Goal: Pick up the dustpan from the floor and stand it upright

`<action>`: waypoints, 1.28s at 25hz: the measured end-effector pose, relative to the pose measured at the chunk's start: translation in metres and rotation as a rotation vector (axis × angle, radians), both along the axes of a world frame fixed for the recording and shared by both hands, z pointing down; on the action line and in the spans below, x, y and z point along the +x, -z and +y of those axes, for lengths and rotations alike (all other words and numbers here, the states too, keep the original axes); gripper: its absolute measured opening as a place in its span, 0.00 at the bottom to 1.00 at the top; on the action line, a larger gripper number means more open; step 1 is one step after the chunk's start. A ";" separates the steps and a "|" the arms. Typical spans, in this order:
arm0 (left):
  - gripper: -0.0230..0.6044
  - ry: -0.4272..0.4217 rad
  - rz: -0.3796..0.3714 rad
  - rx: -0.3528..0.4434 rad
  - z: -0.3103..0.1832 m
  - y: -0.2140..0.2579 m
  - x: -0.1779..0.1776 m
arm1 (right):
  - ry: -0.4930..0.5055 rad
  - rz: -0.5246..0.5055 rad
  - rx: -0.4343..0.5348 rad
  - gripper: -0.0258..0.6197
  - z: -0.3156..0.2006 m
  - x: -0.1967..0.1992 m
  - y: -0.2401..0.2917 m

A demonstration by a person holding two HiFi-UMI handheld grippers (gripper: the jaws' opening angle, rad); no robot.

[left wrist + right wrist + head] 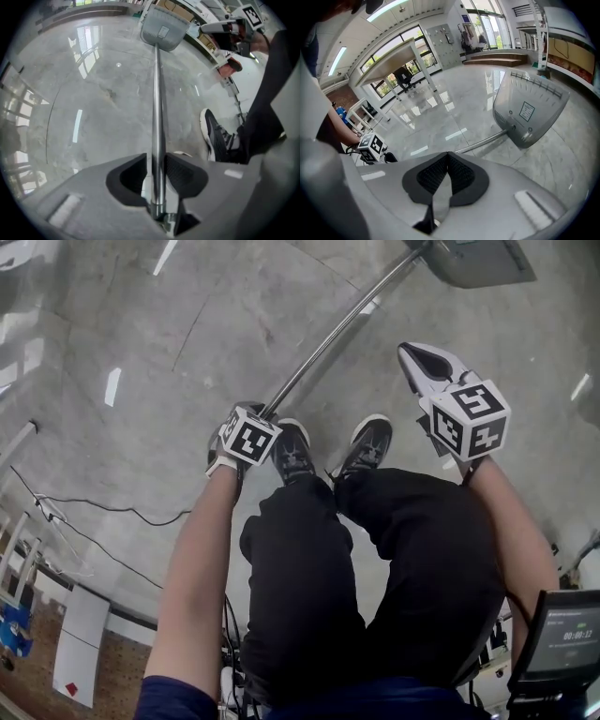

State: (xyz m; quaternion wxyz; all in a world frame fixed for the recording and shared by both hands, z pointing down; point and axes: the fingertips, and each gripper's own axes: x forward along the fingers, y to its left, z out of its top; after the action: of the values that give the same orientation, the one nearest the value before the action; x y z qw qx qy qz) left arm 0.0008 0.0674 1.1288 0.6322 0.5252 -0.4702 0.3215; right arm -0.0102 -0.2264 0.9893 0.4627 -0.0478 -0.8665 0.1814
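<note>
- Dustpan [473,261]: lies on the polished grey floor [141,324]. Its grey pan is at the far right, ahead of the person's feet.
- Handle [328,338]: a long metal tube running from the pan back to the near left, ending at the left gripper [157,161].
- Left gripper: points steeply down at the near end of the handle. Its jaws are set narrow with the tube between them. One pad sits against the tube and a thin gap shows at the other, so no firm clamp is confirmed.
- Right gripper [448,159]: jaws fully together with nothing between them. It is held above the floor to the right of the handle, well apart from it, and faces the pan.
- Shoes [292,451]: both are planted just right of the left gripper, near the handle's end.
- Cable [103,507]: trails across the floor at the near left, apart from the dustpan.
</note>
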 end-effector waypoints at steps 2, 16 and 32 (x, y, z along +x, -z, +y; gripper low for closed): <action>0.18 -0.038 -0.005 -0.004 0.000 0.000 0.001 | 0.023 0.003 0.011 0.06 0.002 -0.001 -0.002; 0.17 -0.061 -0.083 0.037 -0.001 0.083 -0.025 | 0.049 0.017 0.015 0.06 0.033 0.018 0.056; 0.18 -0.070 -0.018 -0.038 -0.002 0.202 -0.029 | -0.018 0.053 -0.025 0.06 0.064 0.056 0.168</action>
State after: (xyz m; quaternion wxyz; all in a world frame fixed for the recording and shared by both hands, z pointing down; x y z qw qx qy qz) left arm -0.0286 0.0656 0.9268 0.6262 0.5263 -0.4509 0.3572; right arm 0.0463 -0.1624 0.8212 0.4831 -0.0410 -0.8520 0.1975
